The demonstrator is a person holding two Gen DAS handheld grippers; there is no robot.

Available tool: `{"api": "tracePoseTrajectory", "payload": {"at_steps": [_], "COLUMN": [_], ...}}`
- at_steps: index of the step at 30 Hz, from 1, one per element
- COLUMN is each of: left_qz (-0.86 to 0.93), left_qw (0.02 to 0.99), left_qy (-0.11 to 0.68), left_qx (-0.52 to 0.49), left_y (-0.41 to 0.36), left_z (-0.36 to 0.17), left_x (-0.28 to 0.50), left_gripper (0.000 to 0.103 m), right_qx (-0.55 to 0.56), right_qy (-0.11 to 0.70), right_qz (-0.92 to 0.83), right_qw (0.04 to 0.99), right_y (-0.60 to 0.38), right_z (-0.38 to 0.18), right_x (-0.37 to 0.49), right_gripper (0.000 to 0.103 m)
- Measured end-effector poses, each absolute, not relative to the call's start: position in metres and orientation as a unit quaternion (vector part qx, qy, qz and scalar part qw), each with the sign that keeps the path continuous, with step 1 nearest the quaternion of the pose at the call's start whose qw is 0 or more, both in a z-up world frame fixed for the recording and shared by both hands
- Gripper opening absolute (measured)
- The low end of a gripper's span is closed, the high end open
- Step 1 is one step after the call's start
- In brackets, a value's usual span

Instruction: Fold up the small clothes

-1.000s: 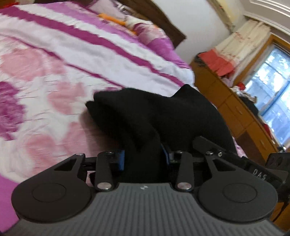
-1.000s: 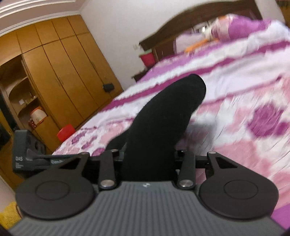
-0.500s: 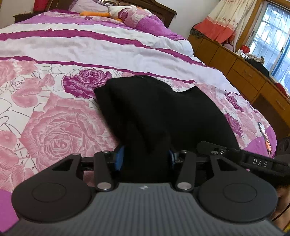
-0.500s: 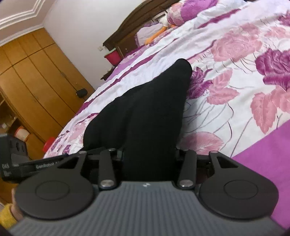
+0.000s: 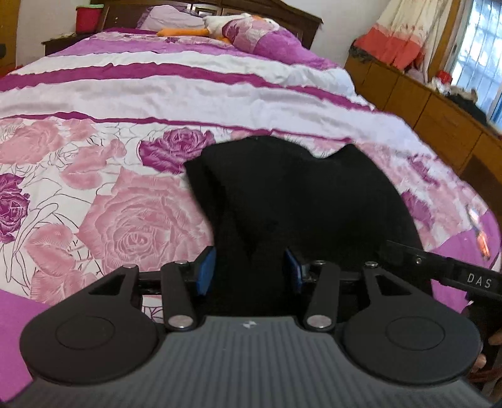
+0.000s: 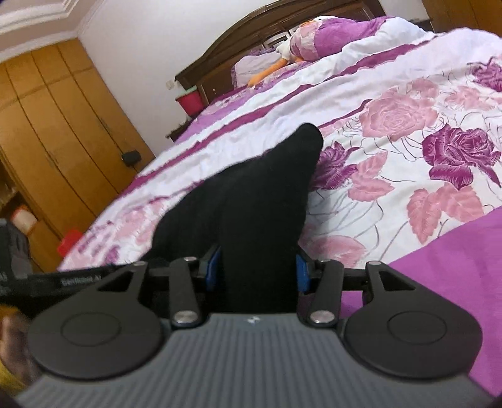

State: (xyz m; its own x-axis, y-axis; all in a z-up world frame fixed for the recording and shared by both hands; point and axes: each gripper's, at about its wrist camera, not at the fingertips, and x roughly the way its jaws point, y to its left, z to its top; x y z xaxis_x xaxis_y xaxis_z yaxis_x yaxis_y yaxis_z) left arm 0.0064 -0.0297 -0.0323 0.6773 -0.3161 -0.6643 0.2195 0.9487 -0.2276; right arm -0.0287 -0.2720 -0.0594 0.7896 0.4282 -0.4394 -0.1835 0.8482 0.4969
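Note:
A small black garment [image 5: 298, 201] lies spread on the rose-patterned quilt [image 5: 125, 219], and its near edge runs back between the jaws of both grippers. My left gripper [image 5: 249, 270] holds its jaws apart around a bunched fold, and the blue pads [image 5: 205, 273] show beside the cloth. In the right wrist view the same garment [image 6: 266, 194] rises to a rounded tip over the quilt [image 6: 408, 125]. My right gripper [image 6: 257, 270] is opening its jaws with the cloth between them. The fingertips are hidden under the fabric.
A dark wooden headboard [image 5: 282, 15], a purple pillow [image 5: 266, 40] and an orange-and-white plush toy [image 5: 200, 29] are at the far end. A wooden dresser [image 5: 439, 110] stands right of the bed under a window. A wardrobe [image 6: 62, 125] and a red bin [image 6: 188, 100] stand on the other side.
Both grippers came down and forward over the quilt. The garment went from hanging bunched to lying spread on the bed. Both pairs of jaws widened around the cloth.

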Motion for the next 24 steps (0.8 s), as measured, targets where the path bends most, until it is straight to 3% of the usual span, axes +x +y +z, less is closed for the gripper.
{"api": "tracePoseTrajectory", "payload": {"at_steps": [12, 24], "left_qz": [-0.136, -0.105], "left_qw": [0.914, 0.922], "left_qy": [0.377, 0.371], "left_qx": [-0.063, -0.044], "left_y": [-0.032, -0.033], "left_z": [-0.050, -0.012], "left_x": [0.011, -0.036], "left_gripper": [0.059, 0.060], "right_qx": [0.200, 0.181], "right_qy": [0.277, 0.248], "right_qz": [0.182, 0.135], "right_qw": [0.922, 0.942], "right_y": [-0.272, -0.263], "right_z": [-0.087, -0.045], "right_x": [-0.020, -0.069], "right_gripper": [0.054, 0.063]}}
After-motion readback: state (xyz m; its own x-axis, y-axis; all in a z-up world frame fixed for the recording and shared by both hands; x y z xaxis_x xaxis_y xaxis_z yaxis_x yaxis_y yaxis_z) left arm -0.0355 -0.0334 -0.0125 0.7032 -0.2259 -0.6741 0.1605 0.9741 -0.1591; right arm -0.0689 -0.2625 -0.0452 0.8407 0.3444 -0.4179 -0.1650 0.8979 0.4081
